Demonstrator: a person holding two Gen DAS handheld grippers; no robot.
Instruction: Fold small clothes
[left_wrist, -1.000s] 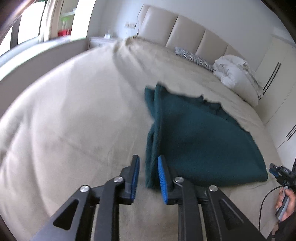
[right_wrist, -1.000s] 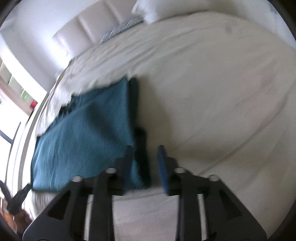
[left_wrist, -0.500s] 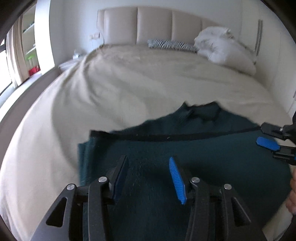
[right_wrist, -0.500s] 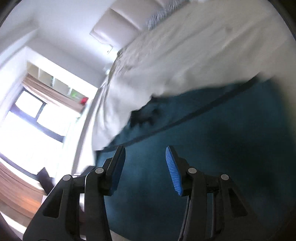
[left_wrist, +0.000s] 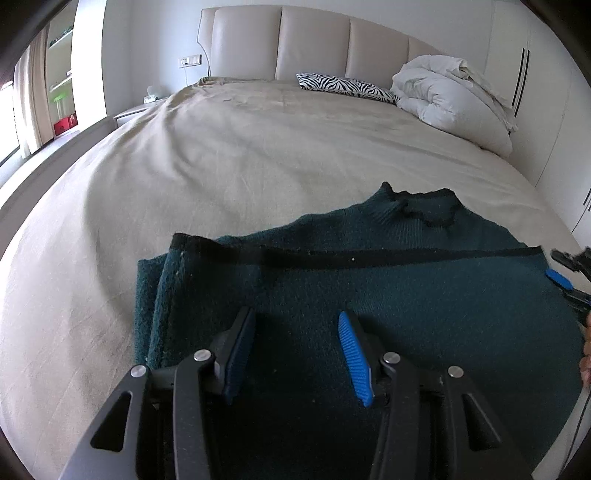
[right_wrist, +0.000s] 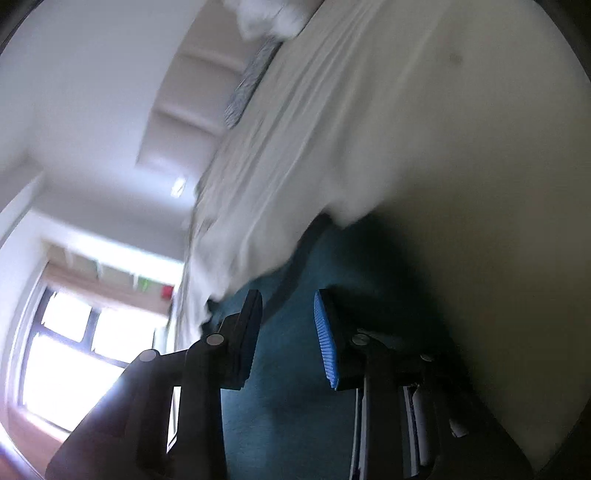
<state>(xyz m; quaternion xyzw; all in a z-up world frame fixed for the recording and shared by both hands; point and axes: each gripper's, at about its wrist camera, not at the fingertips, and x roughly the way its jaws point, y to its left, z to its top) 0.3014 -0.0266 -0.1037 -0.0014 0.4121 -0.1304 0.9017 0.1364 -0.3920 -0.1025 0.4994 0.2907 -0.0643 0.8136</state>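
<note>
A dark teal knit sweater (left_wrist: 388, 288) lies on the beige bed (left_wrist: 221, 166), folded with its black-edged hem across the body and its collar toward the headboard. My left gripper (left_wrist: 297, 325) is open and empty just above the sweater's near part. My right gripper (right_wrist: 288, 306) is open and empty, tilted and blurred, over the sweater (right_wrist: 295, 387). The right gripper also shows at the right edge of the left wrist view (left_wrist: 565, 280), beside the sweater's right side.
A white duvet (left_wrist: 450, 99) and a zebra pillow (left_wrist: 343, 86) lie at the padded headboard (left_wrist: 314, 44). A nightstand (left_wrist: 129, 112) and a window stand to the left. White wardrobe doors (left_wrist: 546, 92) line the right wall.
Both grippers have opened wider and swung from the sweater's side edges to over its body. The right wrist camera has tilted sharply and is still moving.
</note>
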